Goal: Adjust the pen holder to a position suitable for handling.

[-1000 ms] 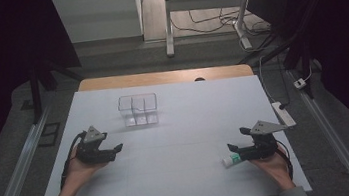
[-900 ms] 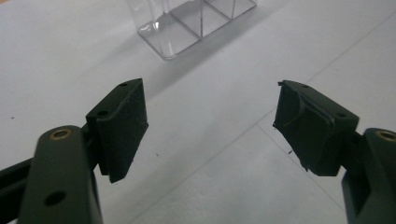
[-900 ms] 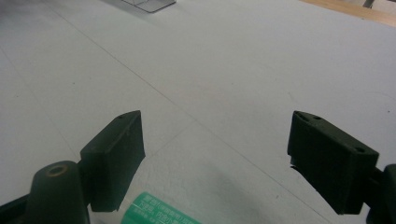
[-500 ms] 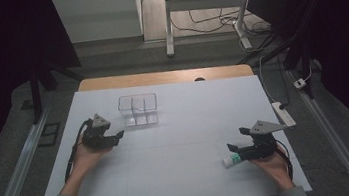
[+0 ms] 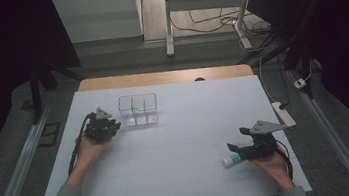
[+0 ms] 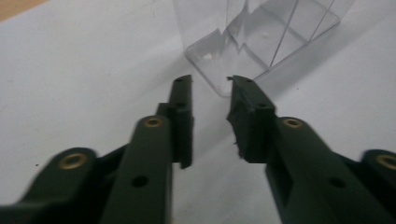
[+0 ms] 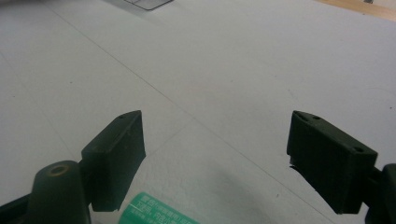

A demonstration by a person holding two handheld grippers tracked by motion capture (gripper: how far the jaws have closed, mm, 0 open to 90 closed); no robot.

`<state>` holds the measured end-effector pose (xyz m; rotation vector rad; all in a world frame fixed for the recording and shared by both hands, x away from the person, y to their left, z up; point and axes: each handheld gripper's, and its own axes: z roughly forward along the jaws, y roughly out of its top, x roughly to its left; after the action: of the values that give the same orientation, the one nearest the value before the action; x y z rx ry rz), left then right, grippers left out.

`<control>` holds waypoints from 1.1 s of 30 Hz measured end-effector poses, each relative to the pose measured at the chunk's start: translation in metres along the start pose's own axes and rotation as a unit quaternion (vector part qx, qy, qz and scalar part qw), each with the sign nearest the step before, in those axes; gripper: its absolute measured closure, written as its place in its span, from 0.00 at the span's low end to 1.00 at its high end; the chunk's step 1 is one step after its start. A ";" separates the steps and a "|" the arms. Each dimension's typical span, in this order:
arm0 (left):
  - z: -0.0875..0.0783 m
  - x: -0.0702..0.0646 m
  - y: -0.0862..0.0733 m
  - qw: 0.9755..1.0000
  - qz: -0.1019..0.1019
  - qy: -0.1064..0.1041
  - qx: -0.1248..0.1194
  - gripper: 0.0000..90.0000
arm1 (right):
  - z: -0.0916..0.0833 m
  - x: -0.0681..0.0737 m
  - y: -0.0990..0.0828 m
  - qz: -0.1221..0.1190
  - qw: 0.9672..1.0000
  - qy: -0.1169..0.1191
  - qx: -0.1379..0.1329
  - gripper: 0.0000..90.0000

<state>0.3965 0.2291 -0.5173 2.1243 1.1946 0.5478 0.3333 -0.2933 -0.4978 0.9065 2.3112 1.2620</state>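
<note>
On the white worktop, a clear divided box stands toward the far edge, before a strip of bare wood. The left tongs, just beside its left wall, have been closing, nothing between them. The right tongs, well apart toward the near right, stand wide over a green-and-white tube. Grey floor and cables lie beyond.

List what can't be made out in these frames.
- Green-and-white tube, right gripper view: cut off by the bottom edge; print too small to read.
- Clear compartment box, left gripper view: top cut off by the frame edge.
- Left gripper, high view: jaw gap too small to judge.
</note>
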 end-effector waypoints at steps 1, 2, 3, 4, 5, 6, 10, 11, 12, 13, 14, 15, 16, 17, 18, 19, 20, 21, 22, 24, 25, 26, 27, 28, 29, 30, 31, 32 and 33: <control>0.001 0.001 0.001 1.000 -0.001 0.000 0.000 0.88 | 0.000 0.000 0.000 0.000 1.000 0.000 0.000 0.22; 0.002 0.002 0.002 1.000 -0.003 -0.003 -0.001 0.92 | 0.000 0.000 0.000 0.000 1.000 0.000 0.000 0.22; 0.003 0.003 0.003 1.000 -0.002 -0.003 -0.001 0.95 | 0.000 0.000 0.000 0.000 1.000 0.000 0.000 0.22; 0.004 0.003 0.005 1.000 -0.001 -0.004 0.000 0.97 | 0.000 0.000 0.000 -0.001 1.000 0.000 0.000 0.22; 0.006 0.003 0.006 1.000 0.002 -0.004 0.002 0.98 | 0.000 0.000 0.000 0.000 1.000 0.000 0.001 0.22; 0.008 0.003 0.008 1.000 0.004 -0.003 0.003 0.98 | 0.000 0.000 0.000 0.000 1.000 0.000 0.000 0.22; 0.016 0.006 0.011 1.000 0.005 -0.002 0.010 0.98 | 0.001 0.000 0.000 -0.001 1.000 -0.001 0.003 0.22; 0.017 0.007 0.012 1.000 0.002 -0.002 0.010 0.98 | 0.000 0.000 0.000 -0.001 1.000 -0.002 0.002 0.22; 0.018 0.008 0.013 1.000 0.000 -0.003 0.010 0.98 | 0.000 0.000 0.000 -0.001 1.000 -0.002 0.002 0.22; 0.019 0.009 0.013 1.000 -0.004 -0.004 0.010 0.98 | 0.000 0.000 0.000 -0.001 1.000 -0.003 0.002 0.22; 0.020 0.010 0.014 1.000 -0.006 -0.006 0.008 0.98 | 0.000 0.000 0.000 0.000 1.000 -0.003 0.002 0.22; 0.021 0.011 0.016 1.000 -0.006 -0.006 0.008 0.98 | 0.000 0.000 0.000 0.000 1.000 -0.003 0.002 0.22; 0.022 0.011 0.016 1.000 -0.007 -0.007 0.006 0.98 | 0.000 0.000 0.000 -0.001 1.000 -0.003 0.002 0.22; 0.023 0.012 0.017 1.000 -0.008 -0.010 0.006 0.98 | 0.000 0.000 0.000 -0.002 1.000 -0.003 0.003 0.22; 0.023 0.012 0.018 1.000 -0.010 -0.012 0.005 0.98 | 0.000 0.000 0.000 -0.002 1.000 -0.004 0.004 0.22; 0.024 0.013 0.019 1.000 -0.011 -0.013 0.004 0.98 | 0.000 0.000 0.000 -0.002 1.000 -0.004 0.004 0.22; 0.024 0.013 0.019 1.000 -0.010 -0.014 0.004 0.98 | 0.000 0.000 0.000 -0.001 1.000 -0.004 0.004 0.22; 0.025 0.013 0.020 1.000 -0.010 -0.015 0.003 0.98 | 0.000 0.000 0.000 -0.001 1.000 -0.004 0.004 0.22; 0.025 0.013 0.020 1.000 -0.010 -0.014 0.003 0.98 | 0.000 0.000 0.000 -0.001 1.000 -0.004 0.004 0.22; 0.026 0.014 0.021 1.000 -0.014 -0.014 0.001 0.98 | 0.000 0.000 0.000 -0.001 1.000 -0.004 0.004 0.22; 0.026 0.015 0.022 1.000 -0.014 -0.015 0.001 0.98 | 0.001 0.000 0.000 -0.002 1.000 -0.004 0.004 0.22; 0.026 0.016 0.022 1.000 -0.017 -0.017 -0.001 0.98 | 0.000 0.000 0.000 -0.002 1.000 -0.005 0.005 0.22; 0.027 0.016 0.022 1.000 -0.022 -0.019 -0.002 0.98 | 0.000 0.000 0.000 -0.002 1.000 -0.005 0.004 0.22; 0.027 0.017 0.022 1.000 -0.022 -0.020 -0.002 0.98 | 0.000 0.000 0.000 -0.002 1.000 -0.006 0.004 0.22; 0.027 0.017 0.023 1.000 -0.023 -0.020 -0.003 0.98 | 0.000 0.000 0.000 -0.002 1.000 -0.006 0.004 0.22; 0.027 0.018 0.023 1.000 -0.022 -0.019 -0.003 0.98 | 0.000 0.000 0.000 -0.001 1.000 -0.006 0.005 0.22; 0.028 0.018 0.023 1.000 -0.022 -0.019 -0.003 0.98 | 0.001 0.000 0.000 -0.001 1.000 -0.006 0.004 0.22; 0.028 0.018 0.023 1.000 -0.023 -0.019 -0.003 0.98 | 0.001 0.000 0.000 -0.001 1.000 -0.006 0.005 0.22; 0.029 0.018 0.023 1.000 -0.023 -0.019 -0.003 0.98 | 0.001 0.000 0.000 0.000 1.000 -0.005 0.004 0.22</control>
<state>0.4373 0.2264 -0.5205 2.0870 1.2169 0.4878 0.3335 -0.2928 -0.4983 0.9137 2.3106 1.2460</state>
